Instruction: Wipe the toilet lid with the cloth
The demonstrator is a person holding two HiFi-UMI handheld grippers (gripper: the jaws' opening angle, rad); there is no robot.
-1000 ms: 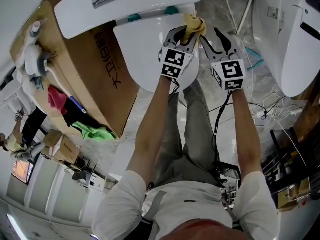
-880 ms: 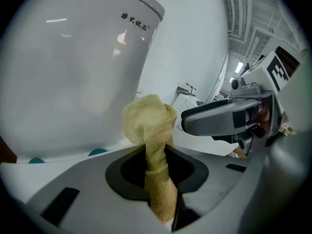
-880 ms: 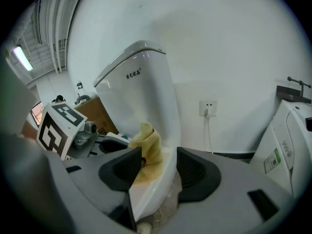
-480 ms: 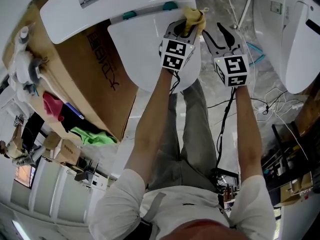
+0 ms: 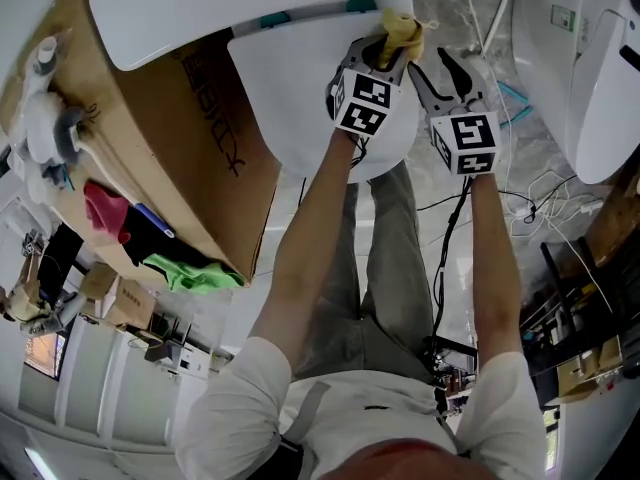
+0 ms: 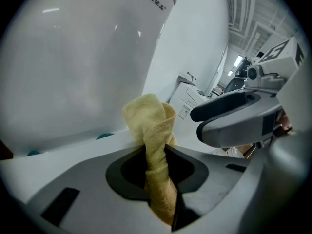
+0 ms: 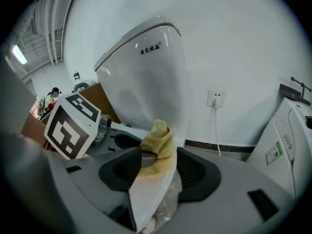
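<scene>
The white toilet lid (image 5: 300,98) lies down below the tank (image 5: 250,8). My left gripper (image 5: 385,53) is shut on a yellow cloth (image 5: 402,31) at the lid's back right, near a teal hinge cap (image 5: 361,5). In the left gripper view the cloth (image 6: 148,126) sticks up from between the jaws of that gripper (image 6: 157,155), in front of the tank (image 6: 87,57). My right gripper (image 5: 437,68) is just right of it at the lid's right rim. In the right gripper view the lid's white edge (image 7: 151,189) fills the gap of this gripper (image 7: 157,165), with the cloth (image 7: 158,140) beyond.
A large cardboard box (image 5: 180,138) stands left of the toilet, with clothes (image 5: 190,268) draped at its near end. A second white toilet (image 5: 590,78) is at the right. Cables (image 5: 540,218) trail over the floor. A wall socket (image 7: 214,99) is behind the tank.
The head camera has shifted, so the toilet sits higher in view. Both grippers keep about the same places on the lid; the left one has tilted a little.
</scene>
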